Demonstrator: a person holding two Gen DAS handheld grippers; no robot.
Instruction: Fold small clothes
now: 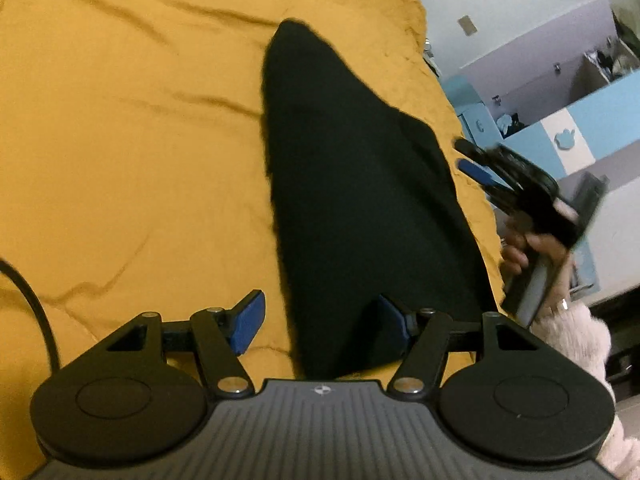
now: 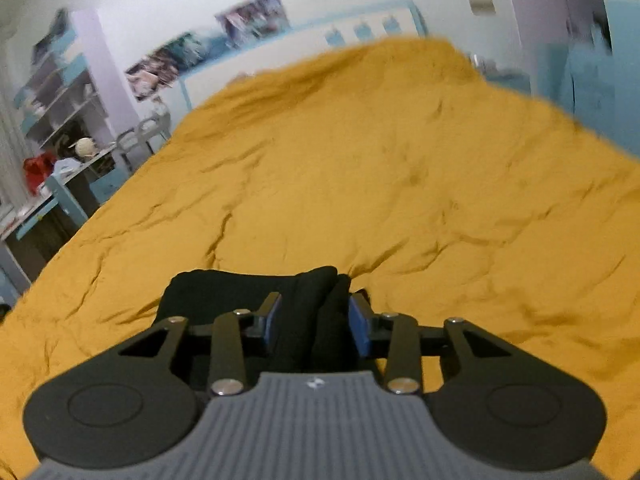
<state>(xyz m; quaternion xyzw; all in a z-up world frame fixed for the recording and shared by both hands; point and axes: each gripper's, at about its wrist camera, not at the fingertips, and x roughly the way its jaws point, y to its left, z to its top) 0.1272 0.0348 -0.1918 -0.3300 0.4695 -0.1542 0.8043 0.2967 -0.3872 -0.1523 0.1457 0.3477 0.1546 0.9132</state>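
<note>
A small black garment (image 1: 352, 200) lies folded lengthwise on the mustard-yellow bedspread (image 1: 132, 152). My left gripper (image 1: 320, 320) is open over its near end, with cloth between the blue pads but not pinched. My right gripper shows at the right of the left wrist view (image 1: 476, 160), blurred, beside the garment's right edge. In the right wrist view the right gripper (image 2: 314, 320) has a bunched fold of the black garment (image 2: 320, 312) between its blue pads, with the jaws partly closed on it.
The yellow bedspread (image 2: 400, 184) fills most of both views. The bed's right edge (image 1: 472, 184) drops to the floor by blue and white furniture (image 1: 592, 120). A desk and shelves with clutter (image 2: 60, 152) stand left of the bed.
</note>
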